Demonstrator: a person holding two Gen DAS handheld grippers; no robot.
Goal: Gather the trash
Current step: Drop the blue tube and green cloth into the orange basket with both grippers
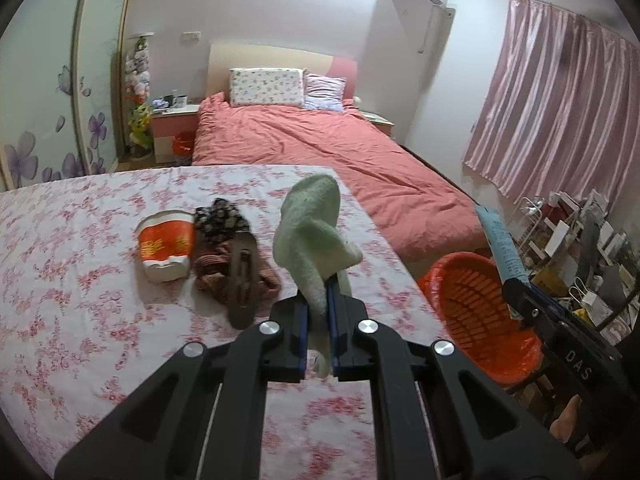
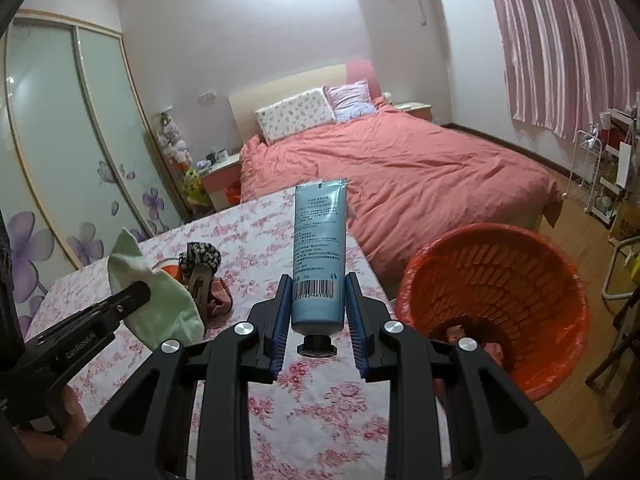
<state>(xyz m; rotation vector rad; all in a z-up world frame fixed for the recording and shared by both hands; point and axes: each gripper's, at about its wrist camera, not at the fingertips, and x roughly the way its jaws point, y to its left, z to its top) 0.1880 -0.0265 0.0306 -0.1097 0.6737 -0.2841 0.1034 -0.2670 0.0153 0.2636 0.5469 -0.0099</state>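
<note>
My left gripper (image 1: pixel 318 308) is shut on a pale green sock (image 1: pixel 314 232) and holds it above the floral-clothed table (image 1: pixel 80 300). The sock also shows in the right wrist view (image 2: pixel 160 300). My right gripper (image 2: pixel 318 308) is shut on a blue cosmetic tube (image 2: pixel 319 248), cap toward the camera, held above the table's right edge. The tube also shows in the left wrist view (image 1: pixel 500 240), above the orange-lined bin (image 1: pixel 480 304). The bin (image 2: pixel 496 296) stands beside the table, right of my right gripper, with some bits at its bottom.
On the table lie a crushed red-and-white paper cup (image 1: pixel 166 246), a dark patterned scrunchie (image 1: pixel 220 218), a brown hair clip (image 1: pixel 242 280) and a brown cloth scrunchie (image 1: pixel 264 280). A bed with a red cover (image 1: pixel 320 144) lies beyond. Cluttered shelves (image 1: pixel 580 248) stand at the right.
</note>
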